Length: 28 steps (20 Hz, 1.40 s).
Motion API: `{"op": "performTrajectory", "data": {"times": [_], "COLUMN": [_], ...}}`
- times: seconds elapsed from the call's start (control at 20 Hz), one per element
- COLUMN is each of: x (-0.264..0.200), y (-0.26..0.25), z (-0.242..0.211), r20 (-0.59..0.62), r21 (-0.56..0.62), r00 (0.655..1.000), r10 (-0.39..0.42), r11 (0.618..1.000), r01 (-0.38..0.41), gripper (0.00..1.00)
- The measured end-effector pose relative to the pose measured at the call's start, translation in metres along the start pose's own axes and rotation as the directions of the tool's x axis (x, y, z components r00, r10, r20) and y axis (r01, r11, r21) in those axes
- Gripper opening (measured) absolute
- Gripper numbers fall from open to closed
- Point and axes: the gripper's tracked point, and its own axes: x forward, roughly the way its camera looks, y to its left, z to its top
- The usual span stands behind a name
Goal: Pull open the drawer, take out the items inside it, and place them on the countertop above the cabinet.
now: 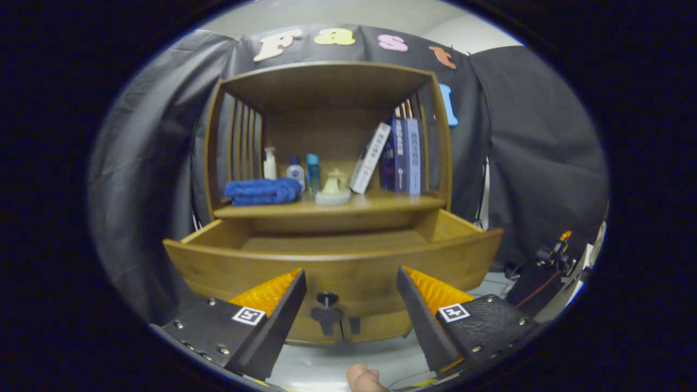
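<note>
In the gripper view we note a wooden cabinet at centre frame against black cloth walls. Its countertop carries a folded blue towel, small bottles, a pale ornament and books. Below it, the drawer stands pulled open; we cannot see its contents. The gripper is spread wide, holding nothing, its fingers either side of the drawer knob, clear of it.

You get dim, soft overhead light; the cabinet bows with fisheye distortion, its shelf recess is shadowed, and the outer parts blur.
</note>
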Motion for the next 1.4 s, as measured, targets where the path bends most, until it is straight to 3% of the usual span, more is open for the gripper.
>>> {"op": "performTrajectory", "data": {"times": [0.4,0.65,0.9,1.4], "x": [0.031,0.04,0.045,0.094], "y": [0.01,0.019,0.02,0.026], "z": [-0.032,-0.037,-0.039,-0.024], "r20": [-0.09,-0.06,-0.021,-0.015], "r21": [0.059,0.038,0.099,0.101], "r00": [0.995,0.996,0.994,0.993], "r10": [0.045,0.071,0.11,0.12], "r11": [0.997,0.997,0.989,0.988], "r01": [-0.039,-0.069,-0.107,-0.118], "gripper": [1.0,0.98,0.98,0.98]}}
